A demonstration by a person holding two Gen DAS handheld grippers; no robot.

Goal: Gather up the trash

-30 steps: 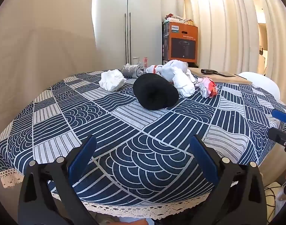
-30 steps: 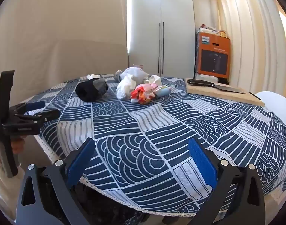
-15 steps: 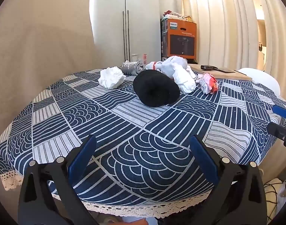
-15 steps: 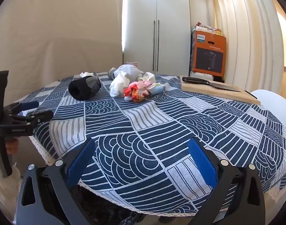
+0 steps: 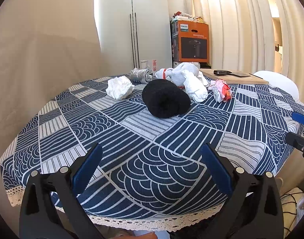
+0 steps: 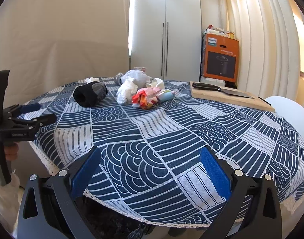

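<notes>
Trash lies in a cluster at the far side of the table point(image 5: 132, 139): a crumpled white paper point(image 5: 120, 87), a white tissue wad point(image 5: 195, 88) and a red-and-white wrapper point(image 5: 221, 92). The right wrist view shows the same wrapper point(image 6: 146, 98) and tissue wad point(image 6: 127, 90). My left gripper point(image 5: 152, 169) hovers open over the near table edge, empty, well short of the cluster. My right gripper point(image 6: 151, 171) is also open and empty, over the edge further right. Each gripper shows in the other's view: the right gripper point(image 5: 299, 127) and the left gripper point(image 6: 32, 113).
A rolled black sock point(image 5: 165, 101), a grey roll point(image 5: 141, 75) and white gloves point(image 5: 183, 74) lie among the trash. At the far right sits a wooden cutting board point(image 6: 231, 97) with a knife point(image 6: 221, 89). A white chair point(image 6: 291, 115) stands beside the table. Something dark and crinkled point(image 6: 112, 225) lies below the edge.
Both views have shifted only slightly as the grippers drift near the table edge. Nothing on the table has moved, and both grippers stay open.
</notes>
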